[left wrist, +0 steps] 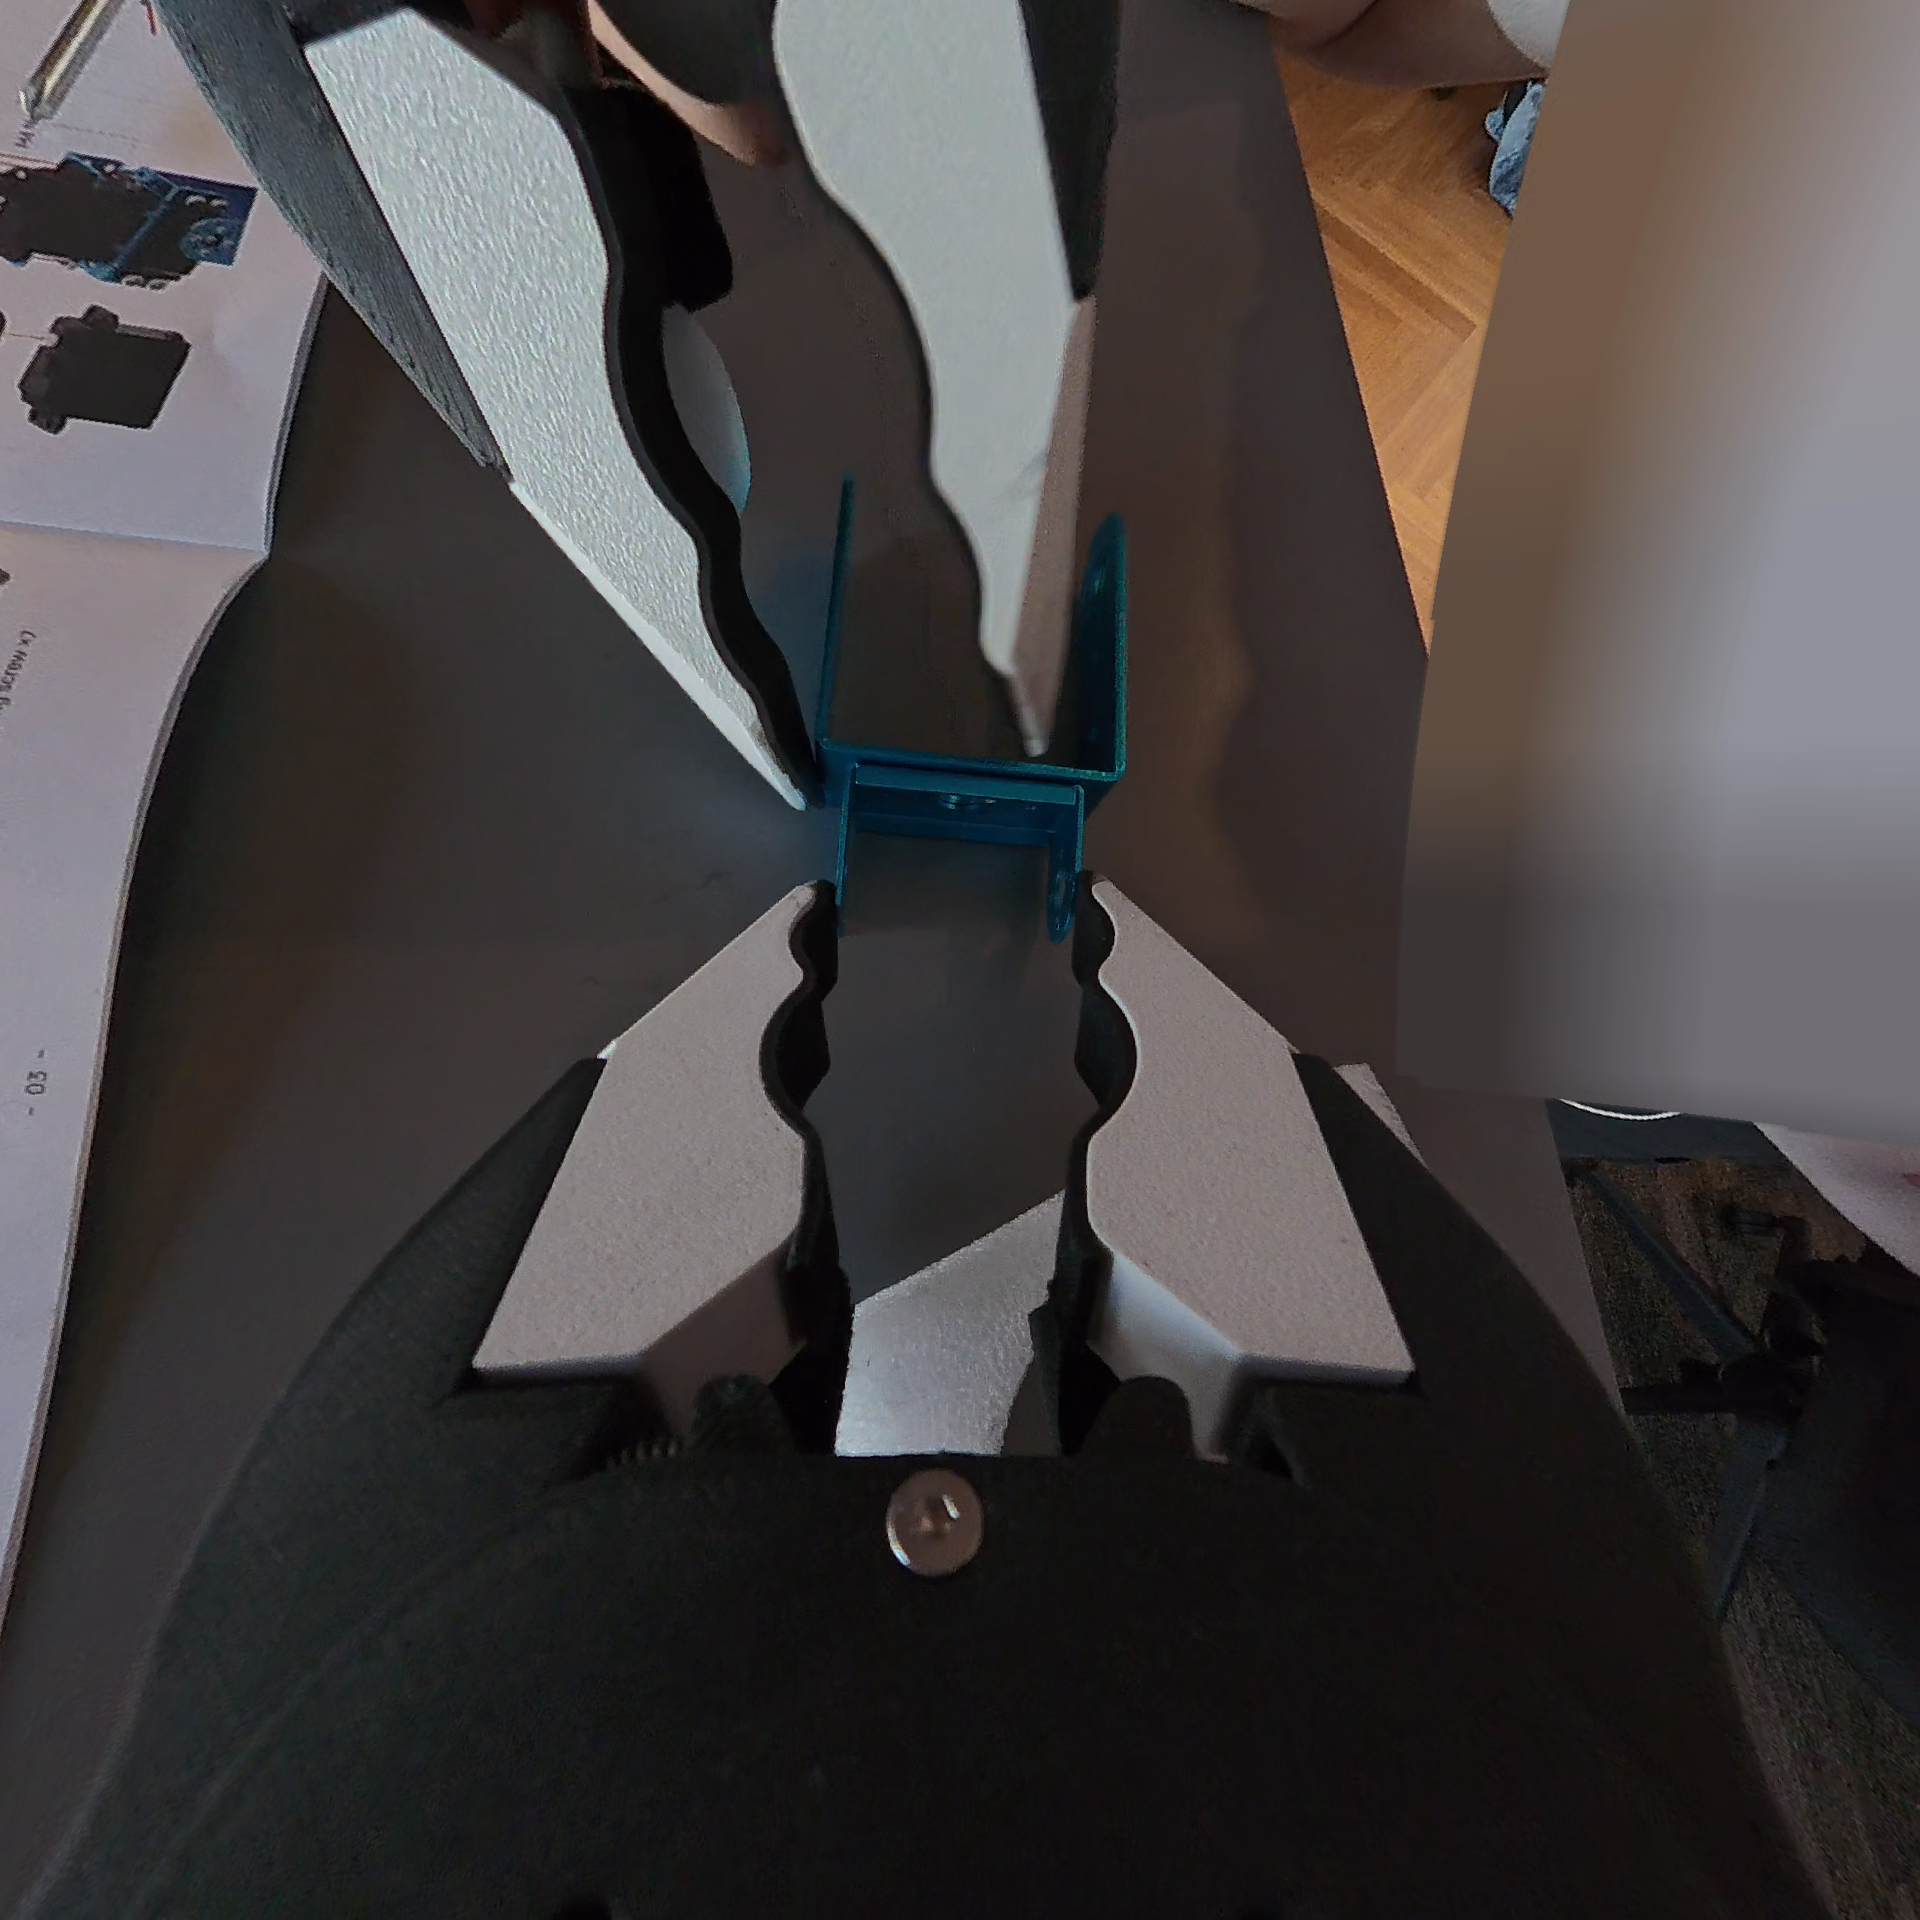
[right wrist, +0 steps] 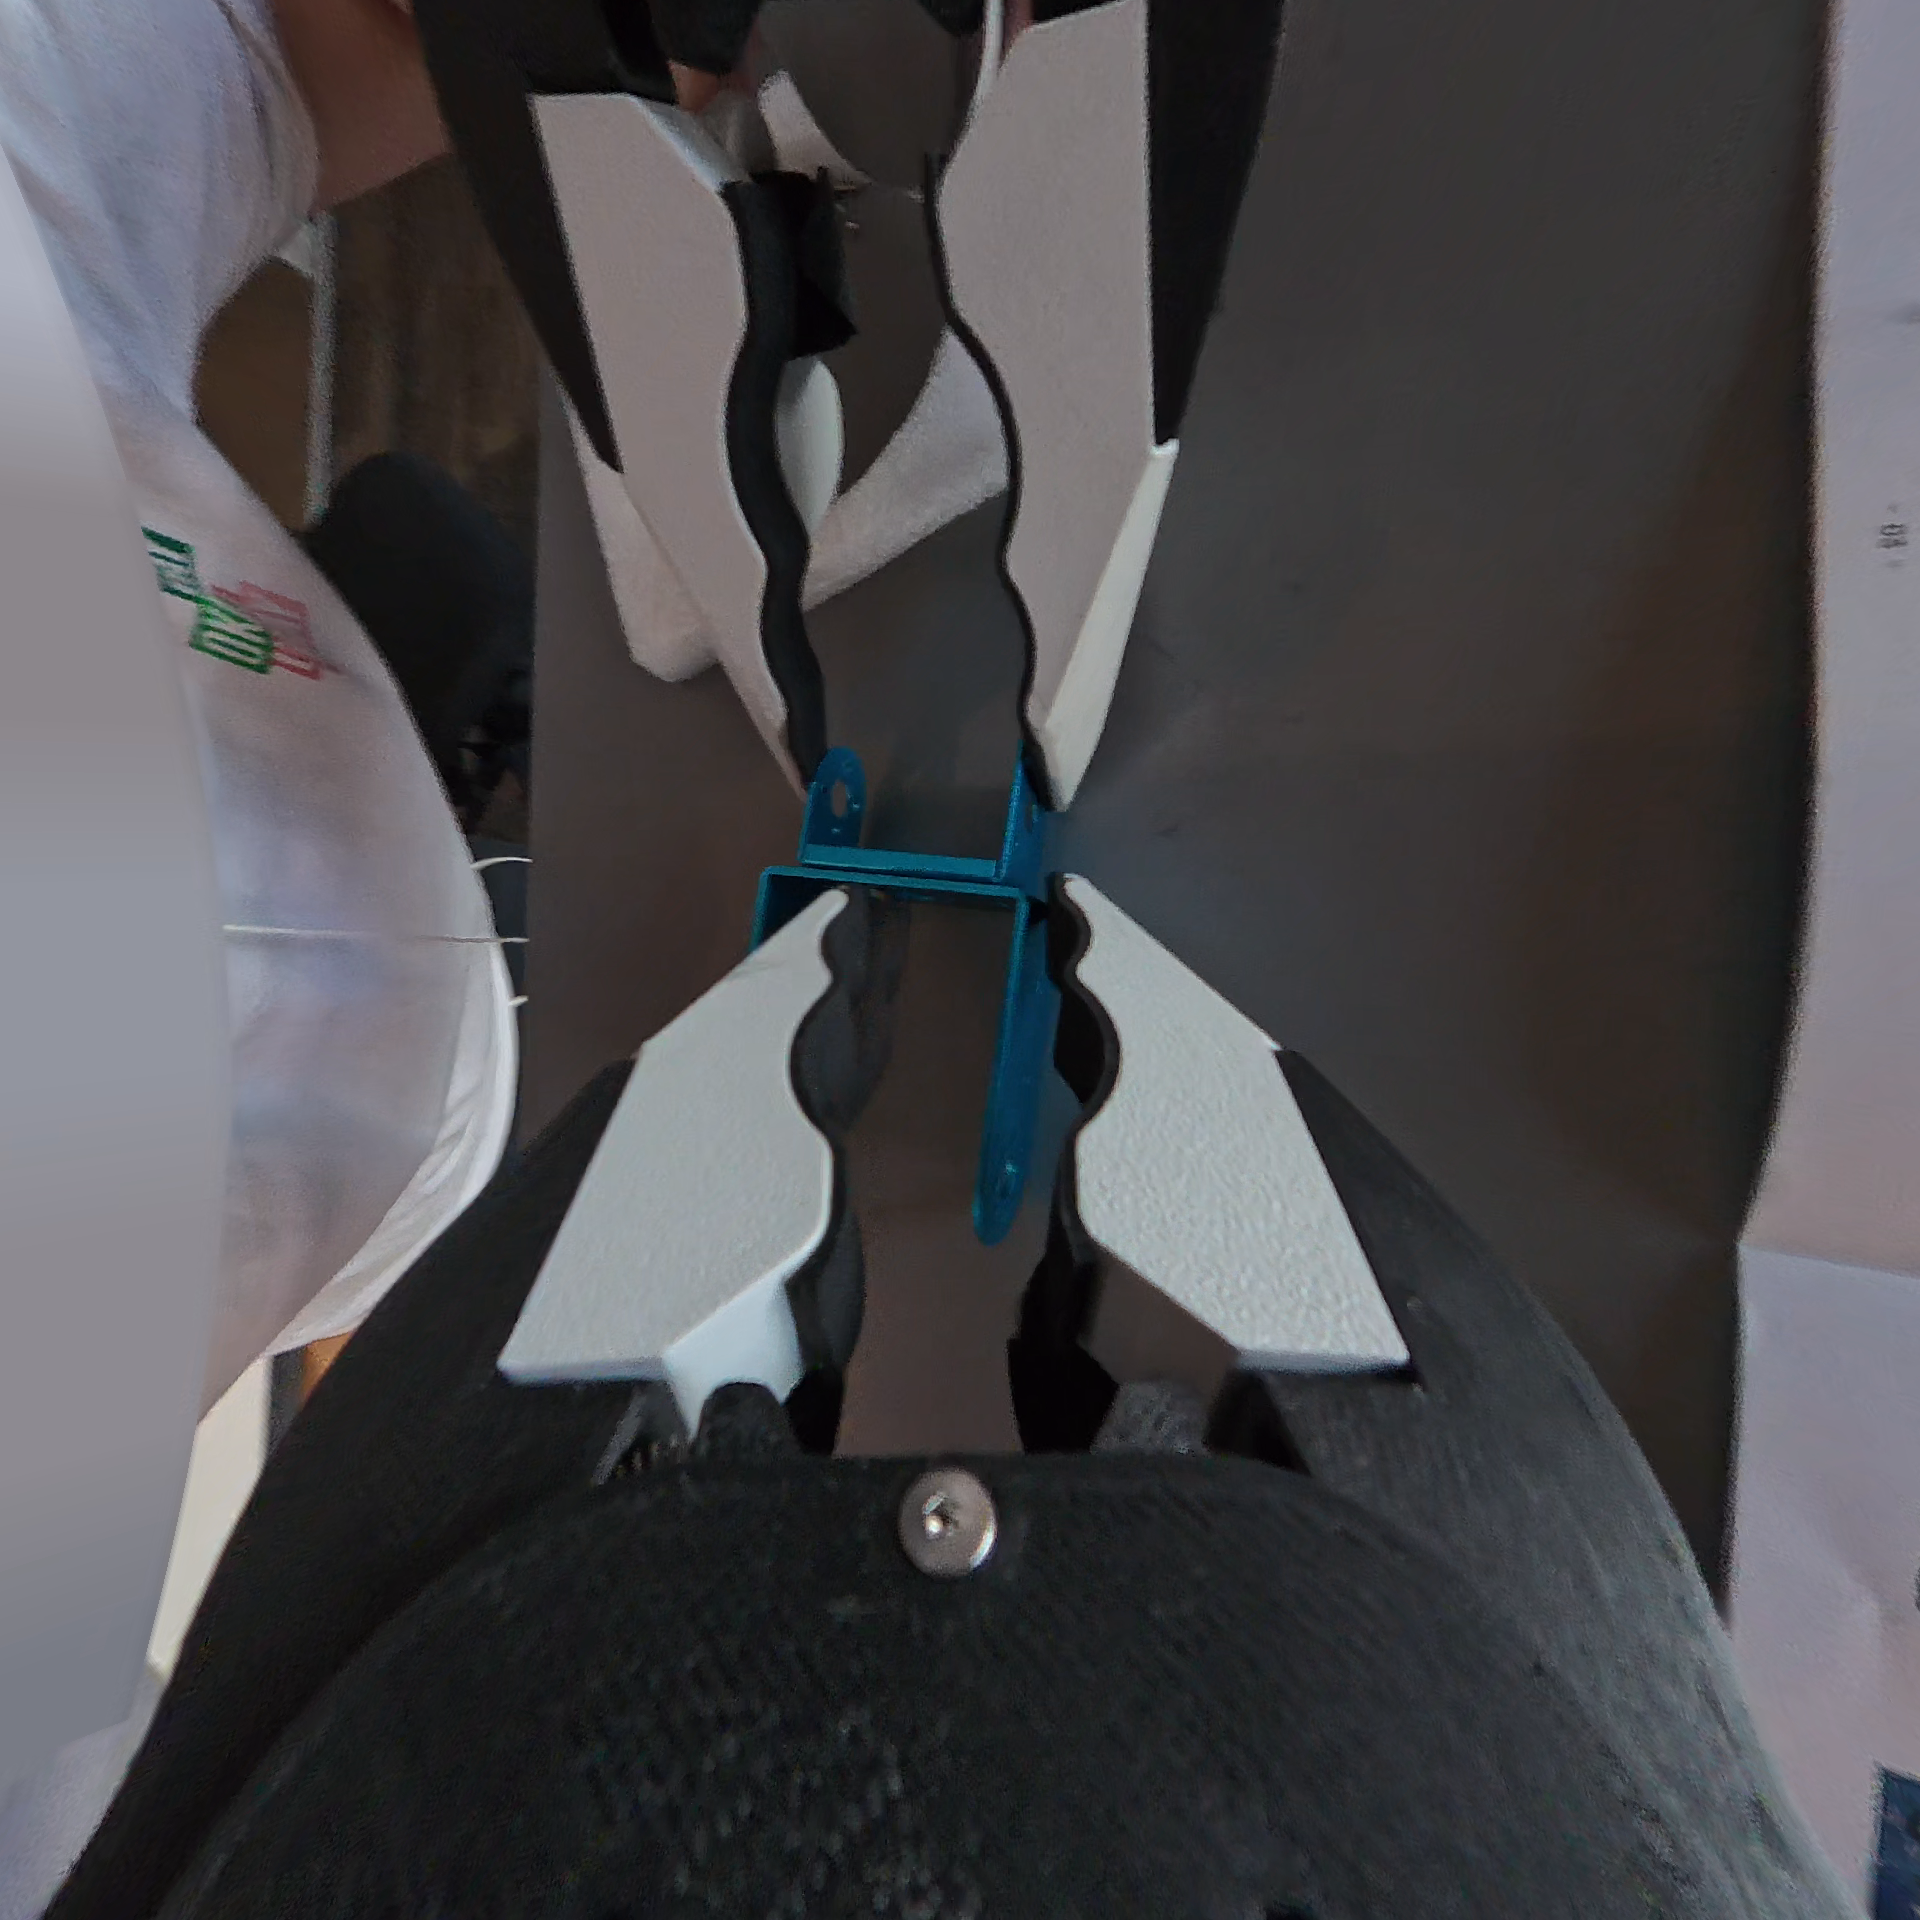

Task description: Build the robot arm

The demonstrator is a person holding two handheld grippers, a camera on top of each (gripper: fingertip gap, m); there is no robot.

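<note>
Two blue U-shaped metal brackets sit back to back above a dark grey table (left wrist: 416, 831). My left gripper (left wrist: 961, 894) is shut on the smaller bracket (left wrist: 966, 816), with a fingertip against the outside of each leg. It also shows in the right wrist view (right wrist: 925, 779), gripping the same bracket (right wrist: 836, 810). My right gripper (right wrist: 956, 894) faces it, jaws apart. One finger is inside the larger bracket (right wrist: 1018, 1039) and the other lies along the outside of one of its legs. That gripper (left wrist: 920, 758) and the larger bracket (left wrist: 1107, 644) also show in the left wrist view.
An open instruction booklet (left wrist: 114, 416) with pictures of parts lies at the table's left. Wooden floor (left wrist: 1392, 260) shows past the table's edge. A person in a white shirt (right wrist: 312, 831) stands close beside the table. White paper (right wrist: 1870, 520) lies at the right. The tips of both grippers are at nearly the same place.
</note>
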